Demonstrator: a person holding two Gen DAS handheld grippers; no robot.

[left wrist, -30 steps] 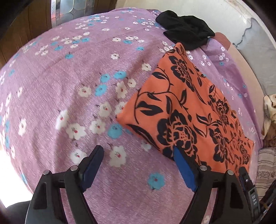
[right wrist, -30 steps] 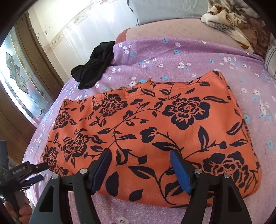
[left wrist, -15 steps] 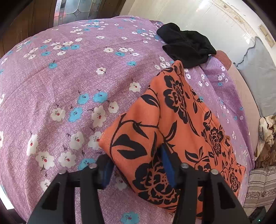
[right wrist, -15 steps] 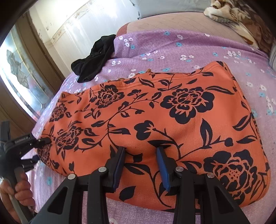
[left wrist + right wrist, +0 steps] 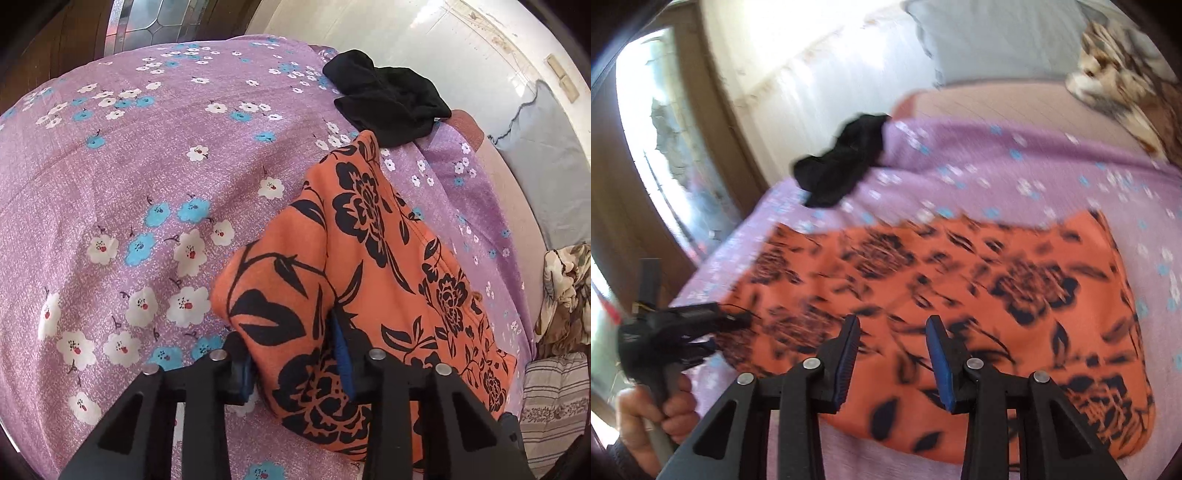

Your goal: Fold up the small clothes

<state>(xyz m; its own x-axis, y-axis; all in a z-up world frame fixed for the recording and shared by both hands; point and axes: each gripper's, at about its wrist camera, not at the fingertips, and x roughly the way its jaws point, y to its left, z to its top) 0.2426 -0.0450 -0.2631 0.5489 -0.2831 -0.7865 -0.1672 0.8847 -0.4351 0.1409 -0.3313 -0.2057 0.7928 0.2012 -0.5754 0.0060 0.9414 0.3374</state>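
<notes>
1. The left gripper (image 5: 295, 354), jaws having just been closing, is pinching a bunched corner of the orange floral garment (image 5: 373, 266).
2. This soft, black-printed cloth is lying flat on the lilac flowered bedsheet (image 5: 147, 177).
3. The right gripper (image 5: 892, 354) is gripping a raised fold of cloth; blur is hiding the detail.
4. A crumpled black garment (image 5: 846, 162) is resting beyond.

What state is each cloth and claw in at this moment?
Orange cloth: lying on the bed, near corner bunched up in the left claw.
Black cloth: crumpled, untouched at the bed's far edge.
Left claw: just been closing, now shut on the orange cloth's corner.
Right claw: just been closing, pads partway apart over the orange cloth; grip unclear in the blur.
</notes>
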